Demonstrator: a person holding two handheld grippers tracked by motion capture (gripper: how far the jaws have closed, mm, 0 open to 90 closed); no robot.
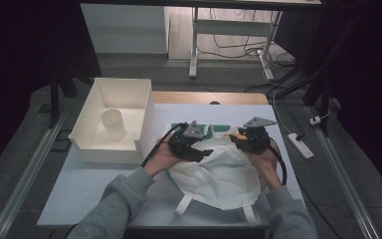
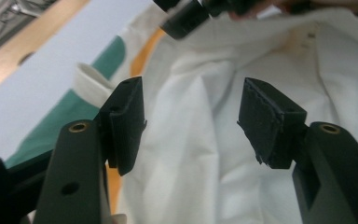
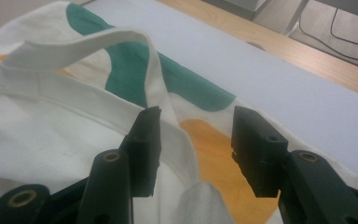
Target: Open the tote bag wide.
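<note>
One cream cloth tote bag [image 1: 219,174] lies on the pale table [image 1: 79,189], in front of the person and toward the right half of the tabletop. Its long axis runs from the near edge to the far side. Two straps [image 1: 184,204] stick out at the near edge, and one looped handle [image 3: 84,44] rises at the far end, where green and orange patches show on the fabric. The mouth seems to face away from the person, though the folds make that hard to confirm.

Two grippers work at the bag's far end. The left gripper [image 2: 191,121] has its jaws spread apart above the white cloth with nothing clamped between them. The right gripper [image 3: 193,149] also stands with jaws apart, straddling a hemmed edge of the bag without pressing on it.

One white open bin [image 1: 114,119] sits to the left of the bag, with one pale cup [image 1: 113,123] inside it.
</note>
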